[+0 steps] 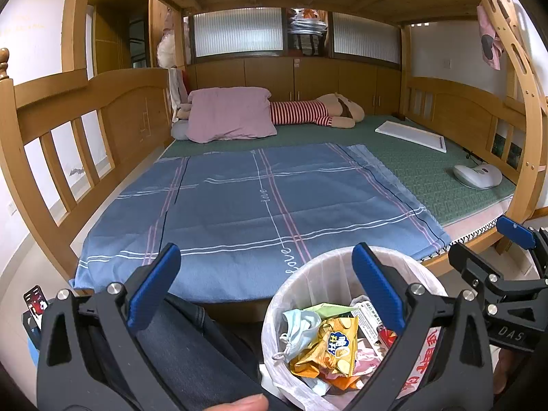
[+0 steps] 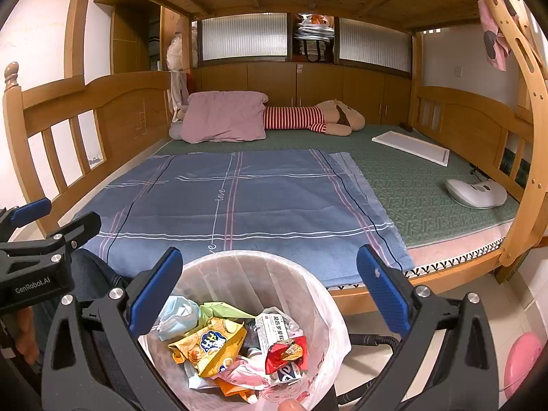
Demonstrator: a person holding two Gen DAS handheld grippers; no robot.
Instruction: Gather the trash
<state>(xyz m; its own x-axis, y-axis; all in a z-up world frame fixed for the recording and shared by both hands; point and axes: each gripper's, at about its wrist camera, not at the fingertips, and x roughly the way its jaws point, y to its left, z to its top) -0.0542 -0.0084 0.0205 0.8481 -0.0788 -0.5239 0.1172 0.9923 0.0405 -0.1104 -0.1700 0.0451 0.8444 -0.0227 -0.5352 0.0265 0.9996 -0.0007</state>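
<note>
A: While both views load, quick pass. Left gripper (image 1: 267, 291) fills the bottom of its frame, blue pads spread wide, nothing between them. Agree?

B: Agree. Right gripper (image 2: 270, 294) same deal, jaws wide apart and empty, bottom of its frame.

A: Trash location?

B: All in the trash bin (image 2: 318, 294), white liner, bottom centre of the right view, bottom right of centre in the left view. Inside: yellow chip bag (image 2: 209, 346), blue face mask (image 2: 178, 315), red wrapper (image 2: 287, 351), white printed packet (image 2: 275, 330), green paper (image 2: 222, 310).

A: Bin vs grippers?

B: Right gripper's fingers frame the bin's rim on both sides; the left gripper's right finger overlaps it.

A: Background?

B: Blue plaid sheet (image 1: 260, 205) mid-frame on a green mattress (image 1: 428, 167), no litter visible on it. Pink pillow (image 1: 229, 113) and striped plush toy (image 1: 318, 113) upper centre, white board (image 1: 411, 135) and white device (image 1: 477, 174) at right.

A: Person?

B: Dark jeans leg (image 1: 191, 342) bottom left, fingertip at the bottom edge.
</note>
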